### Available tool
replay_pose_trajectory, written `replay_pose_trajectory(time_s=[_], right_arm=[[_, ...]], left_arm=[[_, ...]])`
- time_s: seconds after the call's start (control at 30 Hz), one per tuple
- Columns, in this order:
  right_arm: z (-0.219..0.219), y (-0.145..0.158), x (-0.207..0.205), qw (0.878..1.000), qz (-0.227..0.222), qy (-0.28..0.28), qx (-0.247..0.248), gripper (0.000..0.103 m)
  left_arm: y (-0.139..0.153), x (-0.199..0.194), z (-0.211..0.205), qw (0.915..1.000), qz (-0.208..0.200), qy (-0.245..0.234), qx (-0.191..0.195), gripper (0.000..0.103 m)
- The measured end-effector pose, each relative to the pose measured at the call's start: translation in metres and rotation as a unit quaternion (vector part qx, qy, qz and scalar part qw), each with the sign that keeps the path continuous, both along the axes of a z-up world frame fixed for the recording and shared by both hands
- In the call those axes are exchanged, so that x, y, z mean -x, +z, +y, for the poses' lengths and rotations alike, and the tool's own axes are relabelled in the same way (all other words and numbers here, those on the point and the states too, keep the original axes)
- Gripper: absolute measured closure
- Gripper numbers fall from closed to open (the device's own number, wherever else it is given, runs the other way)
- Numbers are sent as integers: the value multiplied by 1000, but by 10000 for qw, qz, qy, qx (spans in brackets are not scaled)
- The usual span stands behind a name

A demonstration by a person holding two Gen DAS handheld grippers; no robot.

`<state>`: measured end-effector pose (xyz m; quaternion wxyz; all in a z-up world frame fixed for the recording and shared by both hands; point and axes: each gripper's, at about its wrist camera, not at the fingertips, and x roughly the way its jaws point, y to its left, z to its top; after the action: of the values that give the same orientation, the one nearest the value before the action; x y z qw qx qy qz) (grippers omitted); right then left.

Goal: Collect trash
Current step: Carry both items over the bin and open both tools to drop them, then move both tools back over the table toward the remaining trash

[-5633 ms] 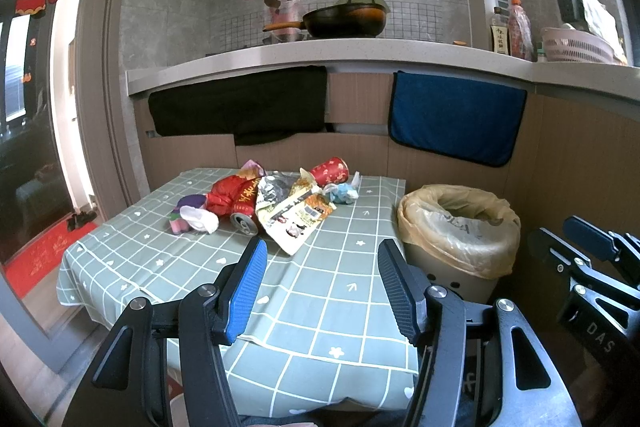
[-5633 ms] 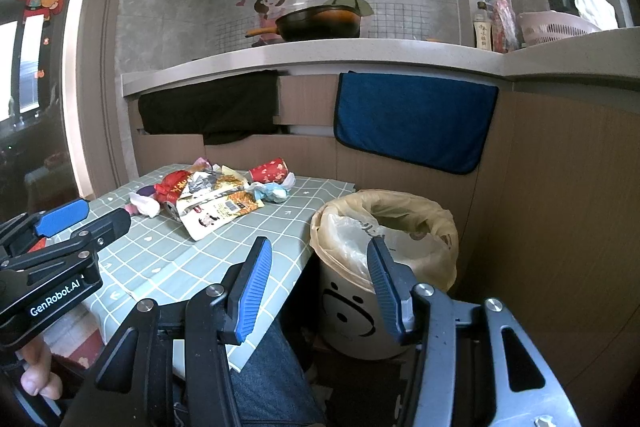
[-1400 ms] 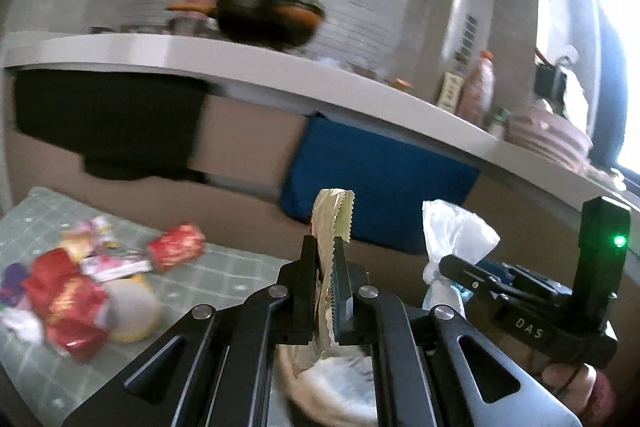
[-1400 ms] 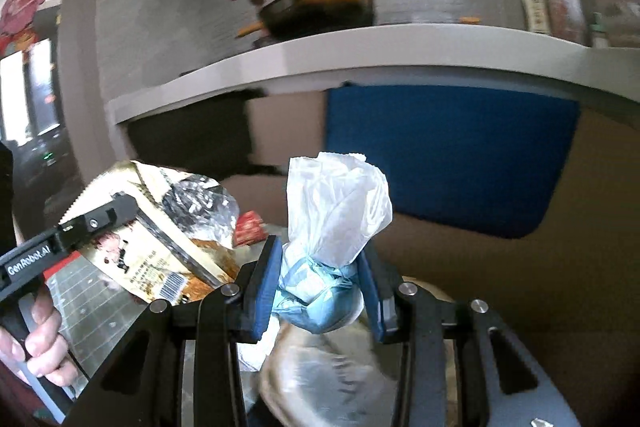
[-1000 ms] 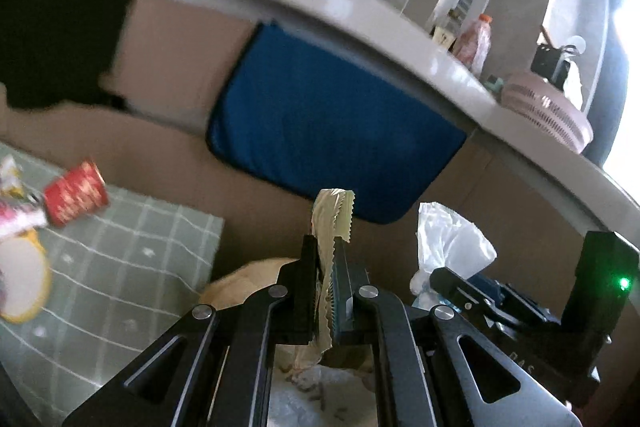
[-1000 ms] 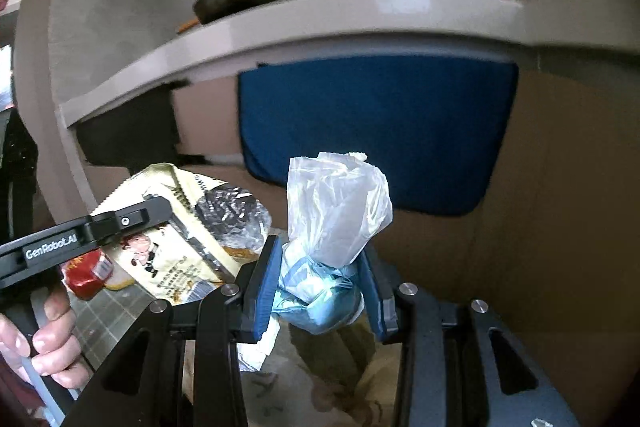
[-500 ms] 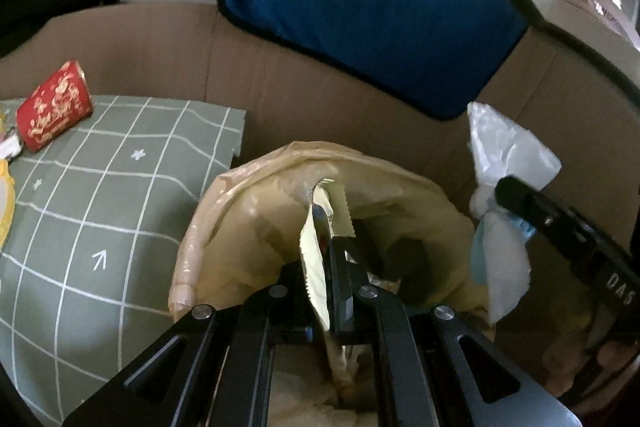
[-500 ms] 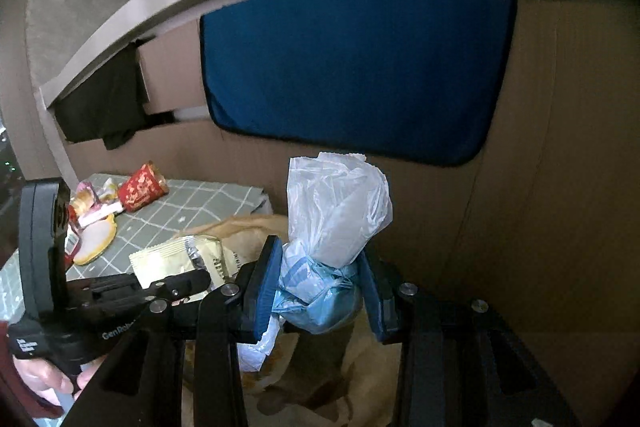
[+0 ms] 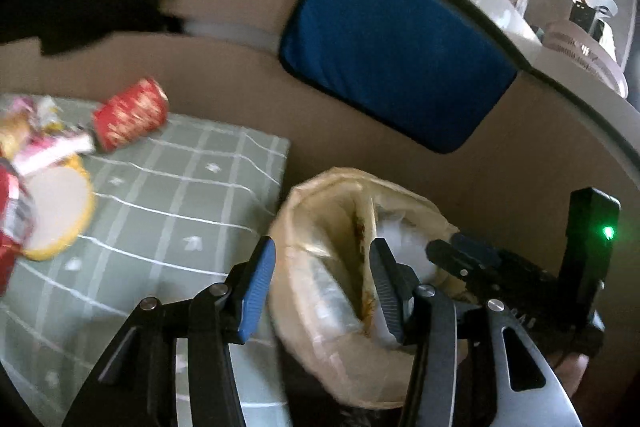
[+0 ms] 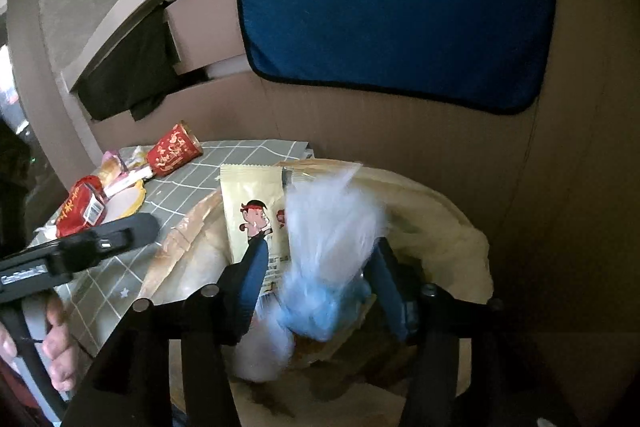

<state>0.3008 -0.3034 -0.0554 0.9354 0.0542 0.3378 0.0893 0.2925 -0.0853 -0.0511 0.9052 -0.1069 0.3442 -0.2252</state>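
Trash left on the table: red can, pink wrapper, yellow lid, all in the left third of the left wrist view on the green checked cloth.

Left wrist view: my left tongs sit lower centre, jaws opening, nothing pressed between the pads. Behind them the lined bin fills the lower middle; I can make out pale wrappers inside, blurred. My right tongs enter from the right edge over the bin mouth.

Right wrist view: right tongs at lower centre, jaws opening. A white-and-blue plastic bag lies between them, motion-smeared; I read it as slipping free, pads no longer squeezing. A beige snack packet stands on edge just left of it, above the bin liner. Left tongs and the hand show at left edge.

Risks, my judgement:
- Packet stands high near the rim; it could tip out onto the floor or table side.
- Bag is light and could cling to a pad and ride out when I withdraw.
- Liner edge looks loose; a finger catching it could drag it inward.
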Motion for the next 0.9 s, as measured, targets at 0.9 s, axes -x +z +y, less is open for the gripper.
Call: replay_pose_trajectory(time_s=[0.9], right_arm=[[139, 56, 35, 9895, -892, 1041, 459, 43]], left_arm=[[11, 101, 238, 9567, -444, 2862, -286, 53]])
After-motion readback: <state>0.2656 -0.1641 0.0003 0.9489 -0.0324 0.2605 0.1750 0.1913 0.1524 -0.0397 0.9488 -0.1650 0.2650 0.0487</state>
